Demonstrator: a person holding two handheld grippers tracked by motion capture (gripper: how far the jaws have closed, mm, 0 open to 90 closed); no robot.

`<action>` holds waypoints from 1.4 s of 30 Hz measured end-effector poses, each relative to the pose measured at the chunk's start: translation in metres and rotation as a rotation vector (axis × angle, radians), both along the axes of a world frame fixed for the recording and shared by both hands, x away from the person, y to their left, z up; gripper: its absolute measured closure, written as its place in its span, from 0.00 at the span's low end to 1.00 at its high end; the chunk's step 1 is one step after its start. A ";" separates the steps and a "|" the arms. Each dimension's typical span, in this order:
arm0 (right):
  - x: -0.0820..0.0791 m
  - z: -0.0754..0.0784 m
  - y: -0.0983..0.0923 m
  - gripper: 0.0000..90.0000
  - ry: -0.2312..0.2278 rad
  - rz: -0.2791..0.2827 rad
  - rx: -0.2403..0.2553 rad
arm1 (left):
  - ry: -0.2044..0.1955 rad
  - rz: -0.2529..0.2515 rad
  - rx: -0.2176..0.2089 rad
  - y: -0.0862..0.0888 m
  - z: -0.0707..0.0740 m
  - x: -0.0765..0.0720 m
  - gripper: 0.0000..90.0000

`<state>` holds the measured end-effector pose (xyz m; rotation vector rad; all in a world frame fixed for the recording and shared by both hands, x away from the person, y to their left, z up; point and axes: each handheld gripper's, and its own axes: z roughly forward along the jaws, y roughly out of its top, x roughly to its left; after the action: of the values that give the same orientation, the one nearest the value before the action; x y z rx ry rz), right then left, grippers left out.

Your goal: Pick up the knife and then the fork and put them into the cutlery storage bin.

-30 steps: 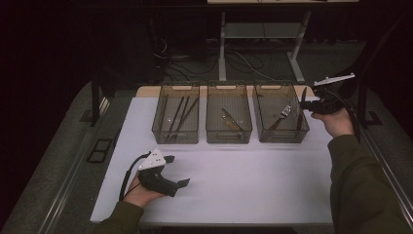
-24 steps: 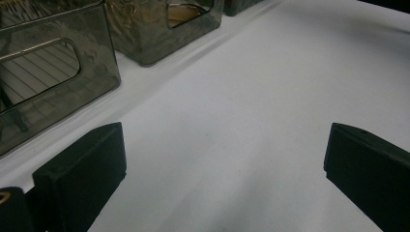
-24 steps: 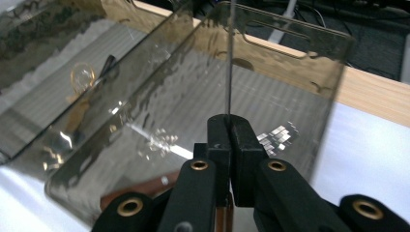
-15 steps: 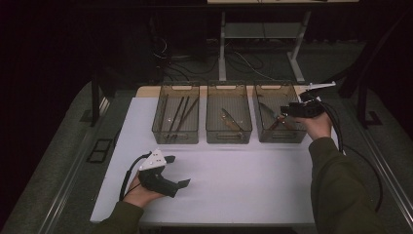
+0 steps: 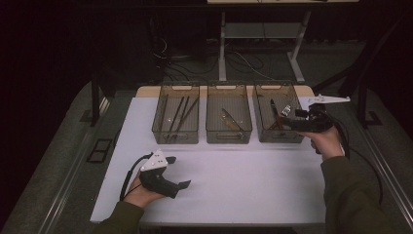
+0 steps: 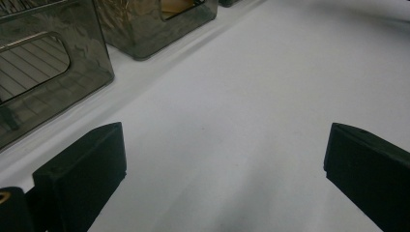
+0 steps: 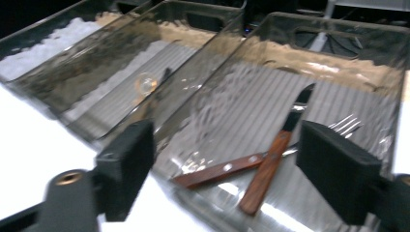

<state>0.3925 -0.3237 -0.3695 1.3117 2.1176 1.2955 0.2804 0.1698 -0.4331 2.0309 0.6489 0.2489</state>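
Observation:
Three smoky clear bins stand in a row at the back of the white mat. In the right bin lie a wooden-handled knife and a wooden-handled fork, crossed over each other. My right gripper hovers over that bin's right side; in the right gripper view its jaws stand open above the bin. They have just been opening and nothing is between them. My left gripper rests on the mat near the front left, open and empty.
The left bin holds several dark sticks. The middle bin holds a pale utensil. A metal frame and cables stand behind the table. Grey table margins flank the mat.
The right hand has come left and down from beside the right bin to over its right side, and its jaws have opened. The left hand has not moved.

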 end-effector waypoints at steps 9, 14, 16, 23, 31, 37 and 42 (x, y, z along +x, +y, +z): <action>-0.051 -0.014 0.014 0.13 -0.040 0.043 -0.028 | 0.002 0.000 -0.007 0.000 0.001 -0.001 0.00; -0.074 -0.026 0.020 0.13 -0.027 0.066 -0.026 | 0.003 -0.002 -0.009 0.000 0.000 -0.001 0.00; -0.083 -0.032 0.023 0.13 -0.027 0.076 -0.024 | 0.003 -0.004 -0.007 0.000 0.001 -0.002 0.01; -0.109 -0.051 0.027 0.13 -0.044 0.089 -0.010 | 0.001 -0.003 -0.011 0.000 0.001 -0.002 0.01; -0.129 -0.066 0.027 0.13 -0.004 0.106 -0.021 | 0.001 0.000 -0.015 0.000 0.001 -0.002 0.01; -0.135 -0.073 0.035 0.13 0.018 0.151 -0.047 | 0.001 -0.002 -0.010 0.000 0.001 -0.002 0.01; -0.135 -0.073 0.037 0.13 0.014 0.155 -0.047 | 0.002 -0.005 -0.008 0.000 0.001 -0.002 0.01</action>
<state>0.2577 -0.2872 -0.4424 1.1607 2.2844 1.2901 0.2789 0.1697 -0.4322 2.0250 0.6450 0.2409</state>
